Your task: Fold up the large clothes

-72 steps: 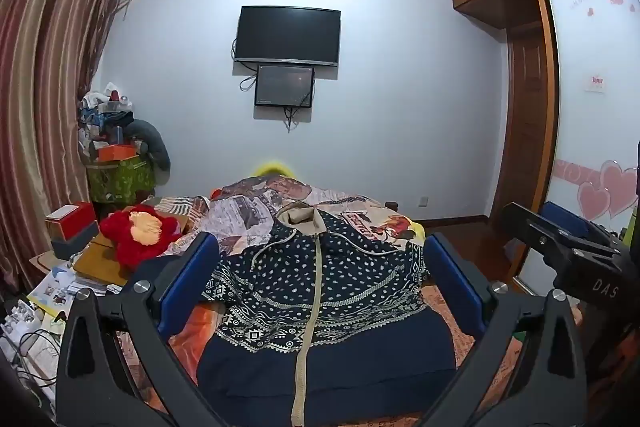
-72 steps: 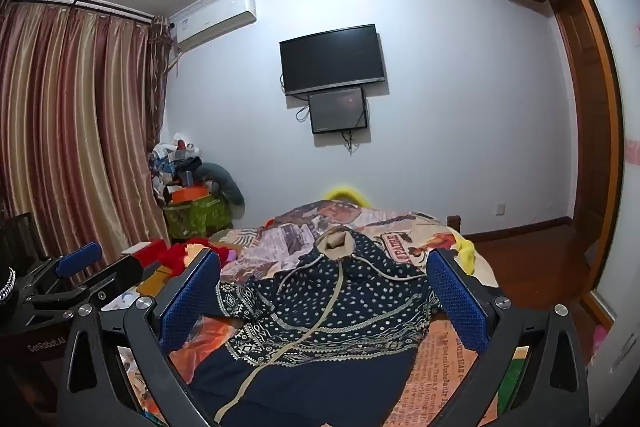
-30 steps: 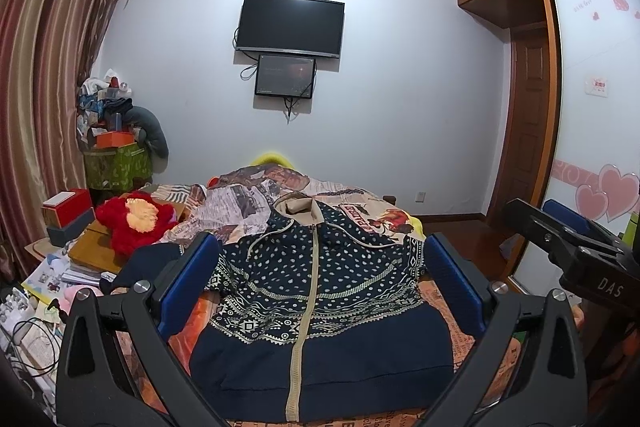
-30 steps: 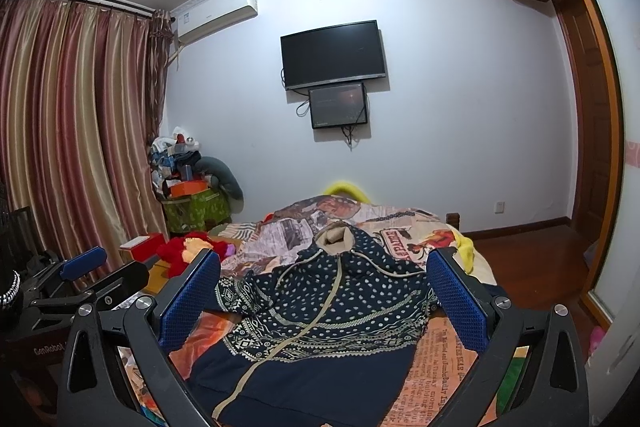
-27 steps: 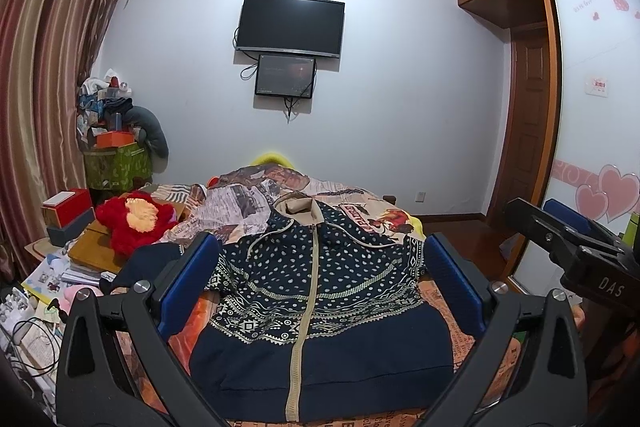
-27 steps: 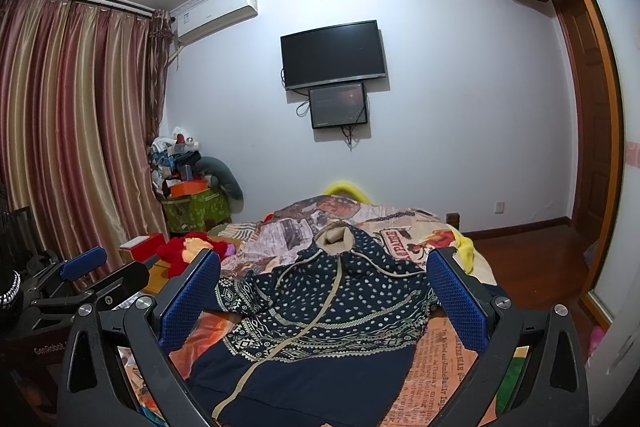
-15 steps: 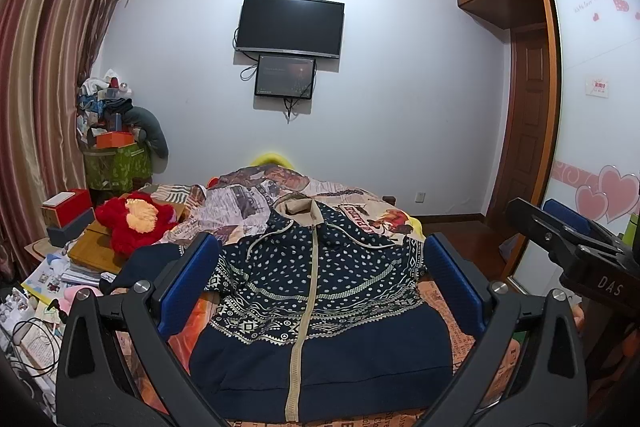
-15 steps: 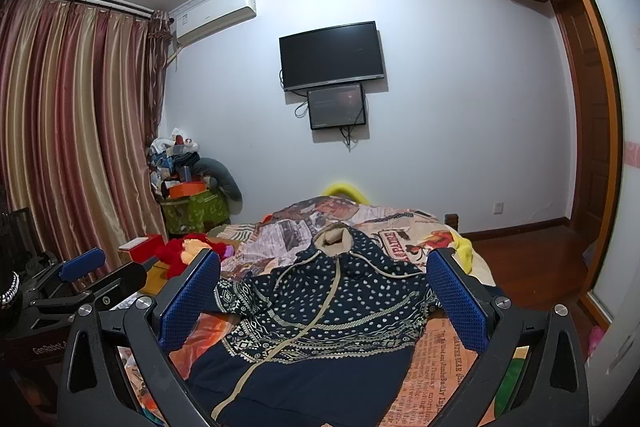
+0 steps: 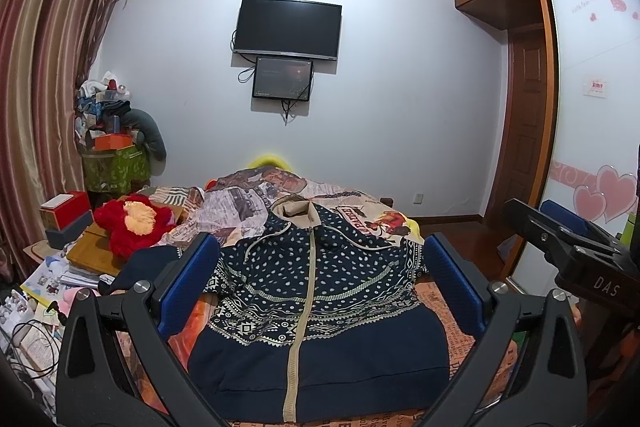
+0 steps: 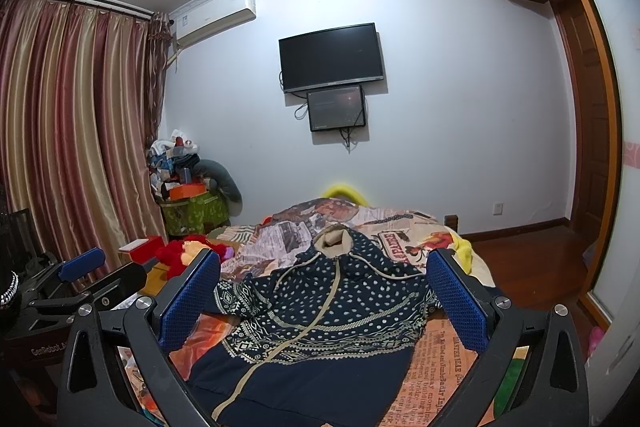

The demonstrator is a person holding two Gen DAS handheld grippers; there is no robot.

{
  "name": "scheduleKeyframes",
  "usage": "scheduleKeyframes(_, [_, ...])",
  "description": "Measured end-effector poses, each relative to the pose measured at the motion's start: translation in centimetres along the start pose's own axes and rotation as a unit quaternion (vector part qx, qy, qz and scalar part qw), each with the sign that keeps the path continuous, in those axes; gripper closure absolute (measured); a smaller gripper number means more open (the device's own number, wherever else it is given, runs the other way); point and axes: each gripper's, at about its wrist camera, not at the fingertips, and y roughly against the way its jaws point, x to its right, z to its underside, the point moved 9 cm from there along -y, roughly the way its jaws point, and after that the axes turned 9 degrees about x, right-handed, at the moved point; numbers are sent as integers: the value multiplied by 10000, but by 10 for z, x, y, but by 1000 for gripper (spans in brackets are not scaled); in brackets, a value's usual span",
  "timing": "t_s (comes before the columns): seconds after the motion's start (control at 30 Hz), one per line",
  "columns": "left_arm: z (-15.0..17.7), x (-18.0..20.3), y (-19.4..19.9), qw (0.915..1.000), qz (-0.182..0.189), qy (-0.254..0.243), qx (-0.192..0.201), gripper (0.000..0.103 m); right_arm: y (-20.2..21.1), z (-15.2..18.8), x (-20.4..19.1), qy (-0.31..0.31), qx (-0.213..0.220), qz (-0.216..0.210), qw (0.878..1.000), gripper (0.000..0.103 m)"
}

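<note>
A dark blue hooded jacket [image 9: 320, 307] with white dots, patterned bands and a beige zip lies front up on the bed [image 9: 360, 211], hood away from me. It also shows in the right wrist view [image 10: 328, 319]. My left gripper [image 9: 320, 275] is open and empty, held above the jacket's near end. My right gripper [image 10: 324, 291] is open and empty, above the jacket's right side. The right gripper shows at the right edge of the left wrist view [image 9: 576, 251]; the left gripper shows at the left edge of the right wrist view [image 10: 80, 283].
A red plush toy [image 9: 128, 223] and boxes lie on a low table left of the bed. A cluttered pile [image 9: 112, 131] stands in the far left corner by the curtains [image 10: 72, 131]. A TV [image 9: 288, 27] hangs on the far wall. A wardrobe [image 9: 592, 115] is at the right.
Both grippers have risen and drawn back slightly since 2.4 s ago, so the jacket's hem now shows. Little movement in the last second. The jacket has not moved.
</note>
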Motion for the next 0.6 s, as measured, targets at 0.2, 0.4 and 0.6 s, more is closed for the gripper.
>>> scheduleKeyframes(0.2, [-1,1,1,10000,13,6,8,0,0,0,0,7,6,-4,10000,0])
scheduleKeyframes(0.4, [-1,2,-1,10000,30,29,-15,0,1,0,0,-7,-3,-5,10000,0])
scheduleKeyframes(0.6, [2,-8,-11,9999,5,23,-109,0,-7,-1,3,56,-64,-15,10000,0])
